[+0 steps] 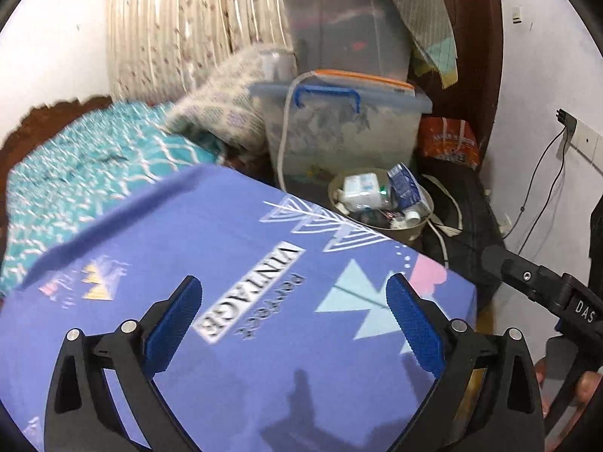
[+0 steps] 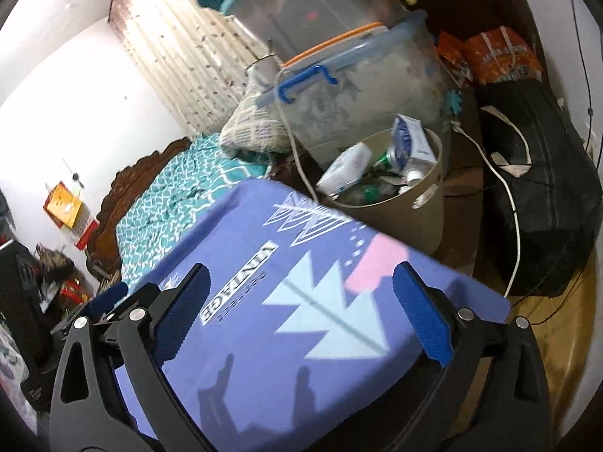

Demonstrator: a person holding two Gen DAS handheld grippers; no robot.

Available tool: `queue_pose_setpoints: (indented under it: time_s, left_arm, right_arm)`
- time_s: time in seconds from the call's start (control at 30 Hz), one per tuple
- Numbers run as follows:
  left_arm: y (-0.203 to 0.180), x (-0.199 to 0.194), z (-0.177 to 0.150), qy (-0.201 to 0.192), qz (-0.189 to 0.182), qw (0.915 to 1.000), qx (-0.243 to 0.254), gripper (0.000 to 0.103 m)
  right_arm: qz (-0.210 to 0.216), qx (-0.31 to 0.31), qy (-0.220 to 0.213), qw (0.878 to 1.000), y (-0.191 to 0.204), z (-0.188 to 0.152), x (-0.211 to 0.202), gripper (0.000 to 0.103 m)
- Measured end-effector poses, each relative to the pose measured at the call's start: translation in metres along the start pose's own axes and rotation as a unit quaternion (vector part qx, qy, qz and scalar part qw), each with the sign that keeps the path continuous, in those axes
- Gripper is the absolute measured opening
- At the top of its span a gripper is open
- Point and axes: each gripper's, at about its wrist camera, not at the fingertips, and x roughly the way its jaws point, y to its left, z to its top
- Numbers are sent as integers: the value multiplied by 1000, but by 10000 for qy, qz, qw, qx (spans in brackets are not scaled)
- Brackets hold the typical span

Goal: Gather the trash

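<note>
The purple printed cloth (image 1: 233,263) carries the one clear word — "VINTAGE", in white capitals inside a pale rectangular frame, seen upside down in both wrist views. Under it runs a smaller line that looks like "perfect", though blur makes that uncertain. At the right edge of the left wrist view, the black body of the right gripper (image 1: 573,301) bears white letters "DAS" — cut off by the frame. Print on the orange bag (image 2: 501,56) and the cartons in the bin (image 2: 410,203) is too blurred to read.
</note>
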Motion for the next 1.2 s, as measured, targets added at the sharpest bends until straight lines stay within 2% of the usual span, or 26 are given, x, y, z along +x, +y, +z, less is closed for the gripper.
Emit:
queue_pose_setpoints:
  time_s: [0.17, 0.4, 0.6, 0.77, 1.0, 1.2]
  left_arm:
    - [13, -26, -13, -190, 141, 9997, 7, 94]
    - [33, -45, -24, -279, 230, 9989, -304, 94]
    - [33, -50, -27, -267, 409, 9979, -430, 94]
    - [27, -56, -26, -354, 571, 9969, -408, 94]
    - [24, -72, -29, -679, 790, 9939, -370, 94]
    - [29, -79, -25, -756, 643, 9944, -375, 94]
  right_arm:
    - [-64, -168, 10, 9998, 23, -17, -8, 99]
    - [-328, -313, -116, 9989, 35, -25, -19, 99]
    - [-475, -339, -183, 9981, 36, -30, -26, 99]
    - [-590, -391, -422, 9966, 33, -30, -40, 100]
    - [-622, -372, -368, 9967, 34, -36, -35, 100]
    - [-647, -356, -523, 9959, 38, -36, -41, 100]
